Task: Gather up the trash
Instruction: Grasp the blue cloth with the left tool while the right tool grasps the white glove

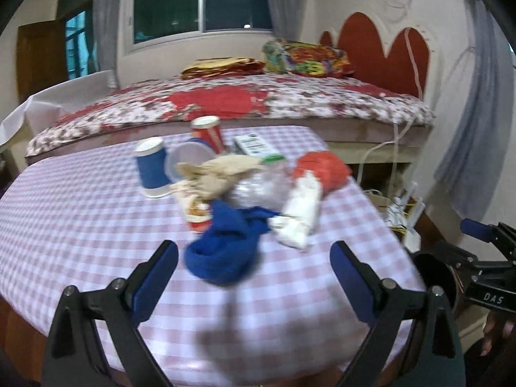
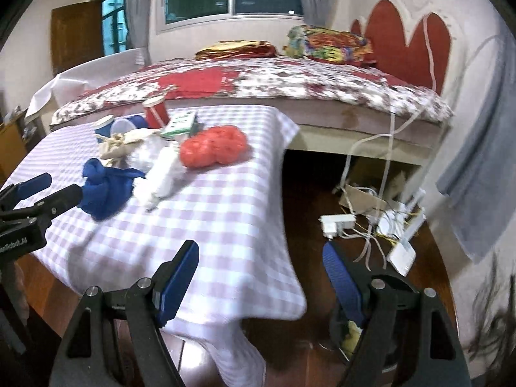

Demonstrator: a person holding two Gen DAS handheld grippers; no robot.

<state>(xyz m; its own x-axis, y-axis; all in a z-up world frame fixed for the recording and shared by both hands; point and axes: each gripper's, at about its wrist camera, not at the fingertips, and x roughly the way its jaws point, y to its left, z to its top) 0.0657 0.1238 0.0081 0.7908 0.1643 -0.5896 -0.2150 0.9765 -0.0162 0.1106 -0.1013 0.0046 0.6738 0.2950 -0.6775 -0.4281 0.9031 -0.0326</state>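
Left gripper (image 1: 254, 259) wide apart, empty, right gripper (image 2: 261, 266) likewise

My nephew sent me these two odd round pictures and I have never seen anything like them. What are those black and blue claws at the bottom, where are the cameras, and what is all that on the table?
The claws are two hand-held grippers, one in each of a person's hands; there is no robot. Each carries a wide-angle camera looking along its fingers, hence the round pictures. One picture comes from the left gripper, the other from the right gripper. Both are open and hold nothing. The table has a checked cloth with litter piled on it: a blue cup, a red cup, a blue cloth, a white bag, a red bag and crumpled brown paper. A bed stands behind.
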